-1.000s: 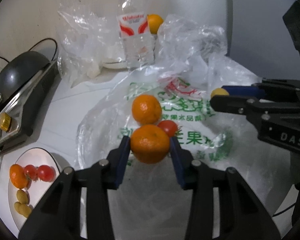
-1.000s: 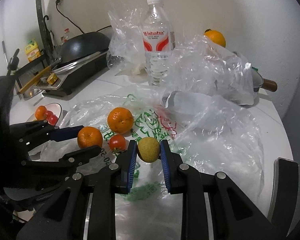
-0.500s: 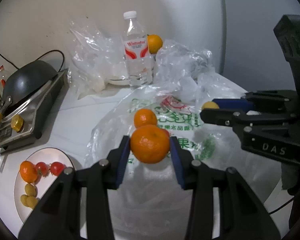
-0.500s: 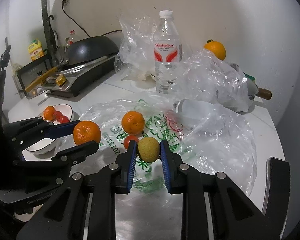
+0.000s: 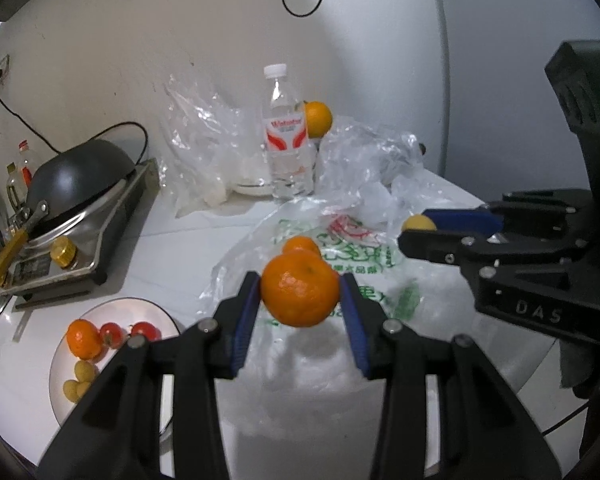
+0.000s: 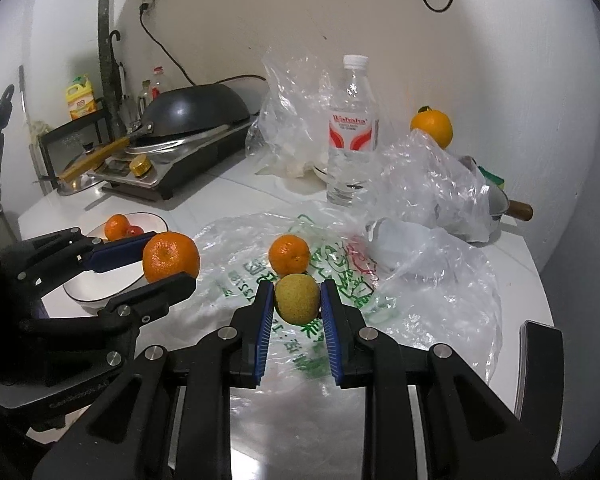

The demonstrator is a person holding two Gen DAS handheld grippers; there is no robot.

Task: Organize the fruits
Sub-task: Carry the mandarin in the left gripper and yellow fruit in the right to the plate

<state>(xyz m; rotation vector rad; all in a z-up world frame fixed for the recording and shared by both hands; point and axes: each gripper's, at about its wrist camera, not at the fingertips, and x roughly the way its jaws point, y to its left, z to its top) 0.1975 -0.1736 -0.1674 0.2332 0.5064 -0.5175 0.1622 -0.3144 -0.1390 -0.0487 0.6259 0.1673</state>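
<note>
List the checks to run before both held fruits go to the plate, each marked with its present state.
1. Left gripper clamps the orange: ok.
2. Right gripper clamps the yellow-green fruit: ok.
3. Both fruits lifted clear of the plastic bag: ok.
4. Plate has bare space: ok.
5. Grip firmness on either fruit: cannot tell.
6. Fruit left on the bag, one orange visible: not ok.
</note>
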